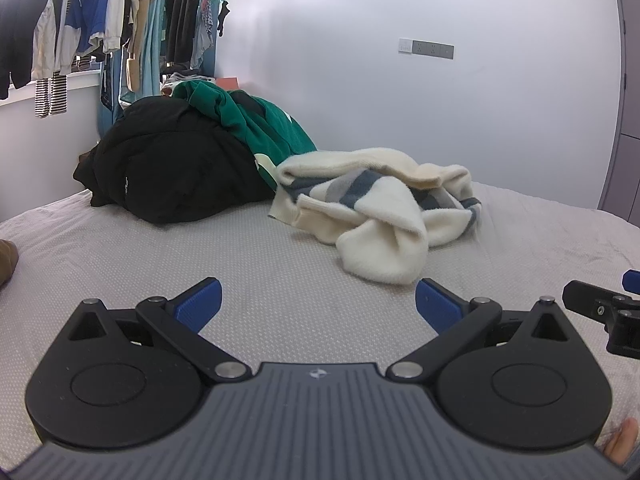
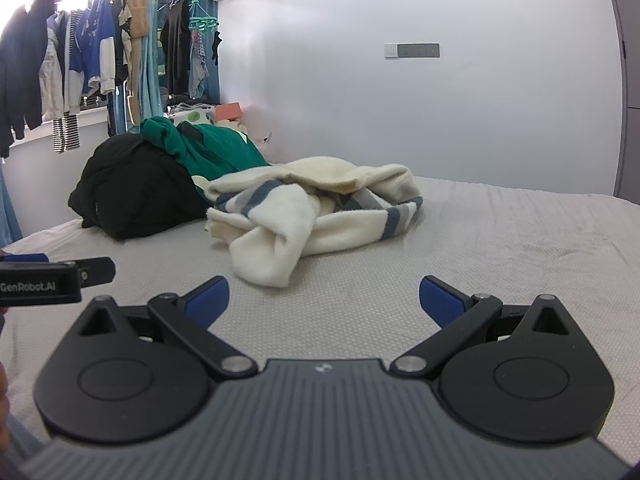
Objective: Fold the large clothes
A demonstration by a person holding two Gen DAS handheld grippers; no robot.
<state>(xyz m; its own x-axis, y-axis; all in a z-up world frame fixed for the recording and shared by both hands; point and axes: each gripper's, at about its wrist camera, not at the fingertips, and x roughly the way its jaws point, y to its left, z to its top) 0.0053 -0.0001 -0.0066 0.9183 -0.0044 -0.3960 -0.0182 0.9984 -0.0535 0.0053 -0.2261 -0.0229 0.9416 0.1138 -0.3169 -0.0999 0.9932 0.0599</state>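
Both the left gripper [image 1: 318,300] and right gripper [image 2: 324,298] hover wide apart, holding nothing, above the bed [image 2: 500,248]. A crumpled cream sweater [image 1: 384,216] lies ahead, beside a black garment [image 1: 168,168].

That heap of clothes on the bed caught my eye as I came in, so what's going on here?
A person holds two grippers low over the bed, both open and empty. The left gripper and right gripper face a crumpled cream sweater with grey-blue stripes. Behind it lie a black jacket and a green top. Nothing is folded yet.
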